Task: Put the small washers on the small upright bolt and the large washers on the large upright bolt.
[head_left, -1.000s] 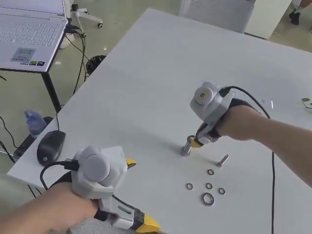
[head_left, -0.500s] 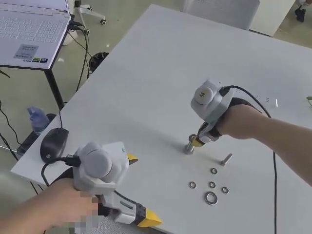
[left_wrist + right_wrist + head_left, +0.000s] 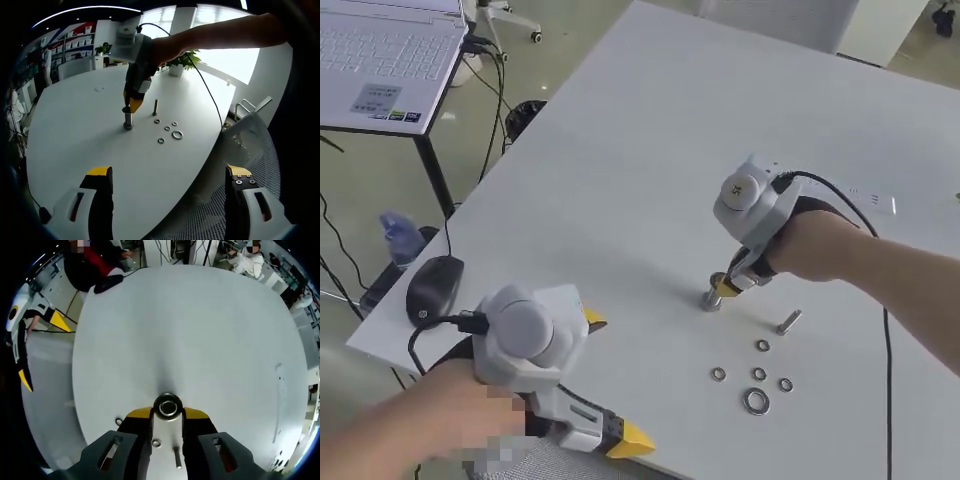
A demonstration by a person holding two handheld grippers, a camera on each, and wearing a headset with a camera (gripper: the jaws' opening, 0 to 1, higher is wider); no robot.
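The large bolt [image 3: 709, 299] [image 3: 128, 121] stands upright on the white table [image 3: 650, 150]. My right gripper [image 3: 725, 287] [image 3: 134, 104] [image 3: 168, 415] is at the bolt's top, shut on a large washer [image 3: 168, 406]. The small bolt [image 3: 788, 321] [image 3: 155, 106] [image 3: 176, 457] lies flat beside it. Several small washers [image 3: 758, 374] [image 3: 167, 128] and another large washer [image 3: 756, 401] [image 3: 177, 134] lie loose nearer me. My left gripper [image 3: 613, 379] [image 3: 169, 172] [image 3: 42, 350] hovers open by the table's near edge, holding nothing.
A laptop [image 3: 380, 50] sits on a side desk at the far left. A black mouse [image 3: 432, 288] lies on the table's left corner, and a blue bottle [image 3: 402, 235] stands below it. A mesh chair [image 3: 245, 150] is at the near edge.
The head camera has shifted a little. My right gripper stays at the top of the large bolt, and my left gripper has barely moved.
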